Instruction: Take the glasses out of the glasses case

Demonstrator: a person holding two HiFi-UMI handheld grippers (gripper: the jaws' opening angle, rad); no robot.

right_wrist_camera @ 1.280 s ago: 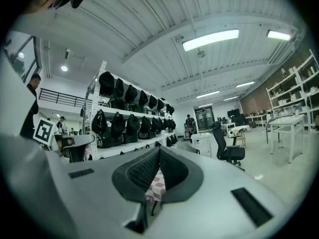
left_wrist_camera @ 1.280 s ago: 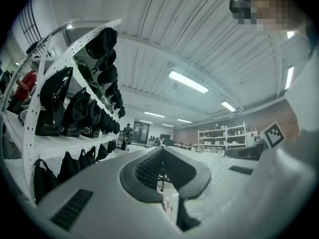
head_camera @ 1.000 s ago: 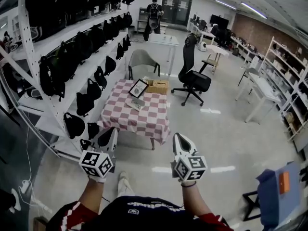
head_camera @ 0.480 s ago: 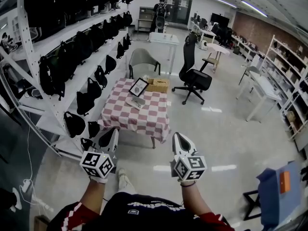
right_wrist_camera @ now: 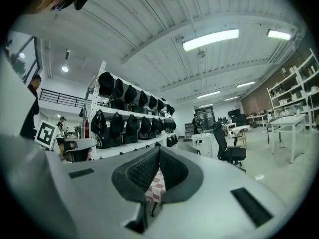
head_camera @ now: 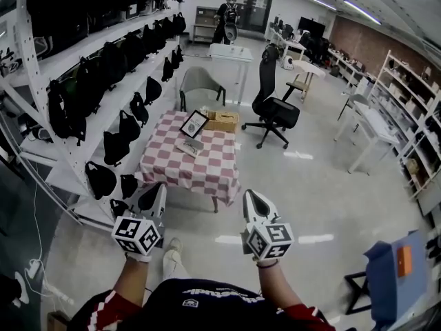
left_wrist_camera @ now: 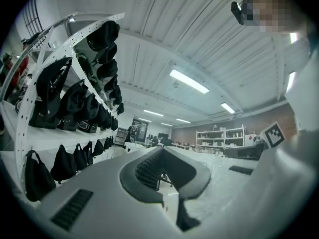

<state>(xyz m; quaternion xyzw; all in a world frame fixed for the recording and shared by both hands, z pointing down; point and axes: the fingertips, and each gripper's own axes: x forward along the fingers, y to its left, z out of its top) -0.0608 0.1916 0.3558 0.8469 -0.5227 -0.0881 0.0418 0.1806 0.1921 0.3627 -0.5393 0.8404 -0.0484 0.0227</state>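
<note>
White perforated shelving (head_camera: 65, 126) loaded with black bags (head_camera: 114, 147) runs along the left wall.

The left claw (head_camera: 155, 193), white with a marker cube, is held out in front of the person, well short of the table. In the left gripper view its two ribbed pads are pressed together at the tips (left_wrist_camera: 160, 152), with nothing between them.

Ahead stands a small tabletop under a red-and-white chequered cloth (head_camera: 207, 169). A flat grey glasses case (head_camera: 189, 146) lies on the cloth toward its left side, well apart from both claws; whether its lid is up cannot be told. Just behind it a black-framed picture (head_camera: 193, 123) leans tilted, and a light wooden box (head_camera: 222, 121) sits at the far edge.

The right claw (head_camera: 252, 200) is held level with the left. In the right gripper view its tips (right_wrist_camera: 159, 151) meet and hold nothing; the chequered cloth shows through the gap beneath them.

A black office chair (head_camera: 274, 110) stands to the right of the table.
</note>
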